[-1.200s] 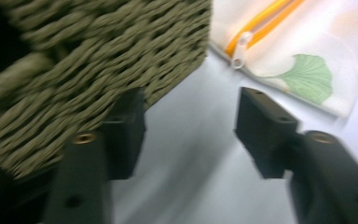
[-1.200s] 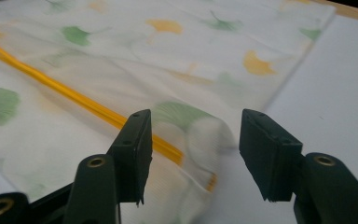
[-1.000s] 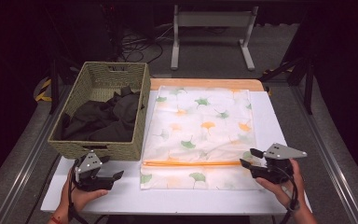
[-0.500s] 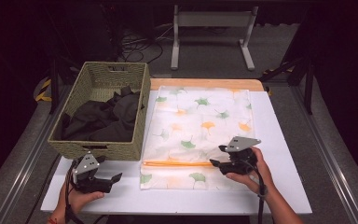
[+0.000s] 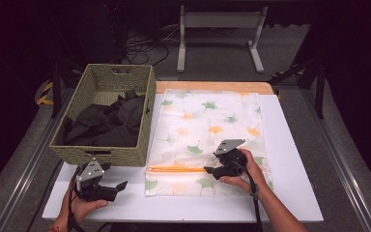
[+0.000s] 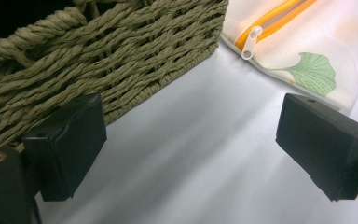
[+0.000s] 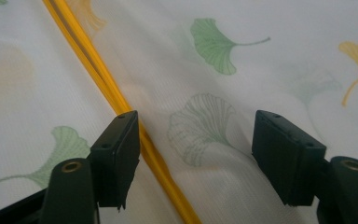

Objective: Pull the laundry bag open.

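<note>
One mesh laundry bag [image 5: 207,137], white with green and orange ginkgo leaves, lies flat in the middle of the white worktop [image 5: 294,159]. Its orange zipper [image 5: 176,168] runs left to right across the near end and looks closed, with the white zipper pull [image 6: 250,41] at the left end.

Over the bag's near right part, the right gripper [image 5: 210,170] hovers low, pointing left along the zipper. Its jaws have just been opening and stand apart, one beside the zipper line, with only fabric beneath them and nothing pinched.

At the near left corner of the worktop, the left gripper [image 5: 118,186] rests in the person's hand, released and grasping nothing, its jaws wide over bare surface just in front of the basket.

Left of the bag, touching its edge or just beside it, stands a woven green basket [image 5: 101,154] holding a heap of dark clothes [image 5: 108,123].

Judging by this, the work is at its start: the bag is unopened, the clothes remain in the basket, and unzipping and loading are yet to come.
</note>
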`<state>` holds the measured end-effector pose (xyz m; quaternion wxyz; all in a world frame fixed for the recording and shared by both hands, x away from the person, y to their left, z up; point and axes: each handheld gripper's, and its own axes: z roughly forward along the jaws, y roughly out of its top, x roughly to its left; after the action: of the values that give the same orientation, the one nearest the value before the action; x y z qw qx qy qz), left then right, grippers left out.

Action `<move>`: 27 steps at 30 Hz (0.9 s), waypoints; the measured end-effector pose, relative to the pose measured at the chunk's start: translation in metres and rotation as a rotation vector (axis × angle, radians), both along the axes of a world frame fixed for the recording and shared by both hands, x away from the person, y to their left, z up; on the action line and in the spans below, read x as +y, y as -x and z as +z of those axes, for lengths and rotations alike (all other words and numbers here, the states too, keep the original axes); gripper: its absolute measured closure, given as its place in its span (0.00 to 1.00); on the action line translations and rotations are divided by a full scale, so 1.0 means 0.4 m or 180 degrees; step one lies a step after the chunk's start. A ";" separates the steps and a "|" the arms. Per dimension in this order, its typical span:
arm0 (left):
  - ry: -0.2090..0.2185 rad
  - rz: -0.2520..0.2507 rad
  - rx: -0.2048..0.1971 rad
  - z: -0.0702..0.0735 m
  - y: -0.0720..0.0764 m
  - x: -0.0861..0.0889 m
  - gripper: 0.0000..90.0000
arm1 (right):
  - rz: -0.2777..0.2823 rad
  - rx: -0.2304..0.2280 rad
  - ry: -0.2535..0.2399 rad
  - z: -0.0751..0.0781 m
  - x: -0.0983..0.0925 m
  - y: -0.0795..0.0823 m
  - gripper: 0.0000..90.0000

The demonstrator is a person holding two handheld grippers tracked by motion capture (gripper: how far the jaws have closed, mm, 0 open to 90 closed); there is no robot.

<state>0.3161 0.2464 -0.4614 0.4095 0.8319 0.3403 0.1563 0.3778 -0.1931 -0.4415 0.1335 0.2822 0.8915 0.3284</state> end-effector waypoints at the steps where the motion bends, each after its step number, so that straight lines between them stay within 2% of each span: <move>1: 0.0003 -0.0002 0.0004 0.000 0.001 0.000 0.10 | -0.0043 0.0008 -0.0002 -0.004 -0.003 -0.002 0.35; 4: -0.0015 0.0001 -0.0014 0.002 0.001 0.000 0.10 | -0.0108 0.0015 -0.0039 -0.008 -0.009 -0.010 0.35; 7: 0.0023 -0.0006 0.0019 0.001 0.003 -0.003 0.10 | -0.0177 -0.0070 -0.0092 0.000 -0.011 -0.011 0.35; 8: -0.0003 -0.0026 -0.0004 0.001 0.001 -0.002 0.10 | -0.0181 -0.0075 -0.0100 0.001 -0.010 -0.012 0.35; 11: 0.0011 -0.0015 0.0027 0.000 0.001 -0.005 0.10 | -0.0170 -0.0045 -0.0048 -0.008 -0.002 -0.018 0.35; 13: -0.0001 -0.0034 0.0005 0.002 0.001 -0.004 0.10 | -0.0125 -0.0006 -0.0091 -0.012 0.001 -0.019 0.35; 16: 0.0006 -0.0034 -0.0005 0.002 0.001 -0.003 0.10 | -0.0064 -0.0035 -0.0113 -0.006 0.006 -0.012 0.35; 21: 0.0047 -0.0034 0.0040 0.000 0.002 -0.006 0.10 | -0.0125 -0.0012 0.0027 -0.017 0.007 -0.017 0.33; 23: 0.0045 -0.0040 0.0037 0.000 0.002 -0.006 0.10 | -0.0112 -0.0020 0.0012 -0.020 0.002 -0.021 0.33; 25: 0.0036 -0.0029 0.0034 0.000 0.001 -0.005 0.10 | -0.0209 -0.0076 0.0069 -0.019 -0.001 -0.024 0.32; 27: 0.0030 -0.0042 0.0030 -0.001 -0.001 -0.005 0.10 | -0.0227 -0.0070 0.0053 -0.022 -0.004 -0.029 0.31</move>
<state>0.3166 0.2445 -0.4618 0.4128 0.8329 0.3375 0.1481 0.3893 -0.1949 -0.4502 0.1574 0.3091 0.8820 0.3191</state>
